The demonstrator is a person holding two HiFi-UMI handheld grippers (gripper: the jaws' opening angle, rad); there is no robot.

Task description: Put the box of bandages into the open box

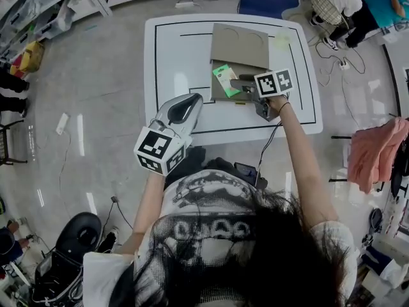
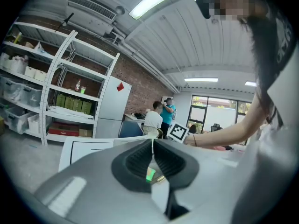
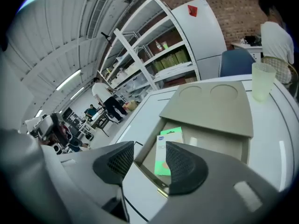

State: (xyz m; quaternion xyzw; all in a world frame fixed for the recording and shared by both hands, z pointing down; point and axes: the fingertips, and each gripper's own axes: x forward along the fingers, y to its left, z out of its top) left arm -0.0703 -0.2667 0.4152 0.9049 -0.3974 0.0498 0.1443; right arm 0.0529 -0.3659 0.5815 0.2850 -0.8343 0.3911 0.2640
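With the green bandage box (image 3: pixel 168 149) lying flat inside the open cardboard box (image 3: pixel 219 143) on the white surface (image 1: pixel 172 56), the right hand-held gripper (image 3: pixel 145 158) hangs above it released and empty, the left hand-held gripper (image 2: pixel 153 148) is clenched on nothing, so placing looks done and only a clean withdrawal seems called for.

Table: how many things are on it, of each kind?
Boxes: 2 (open box, bandage box inside it)
Cups: 1 (cup)
Total: 3
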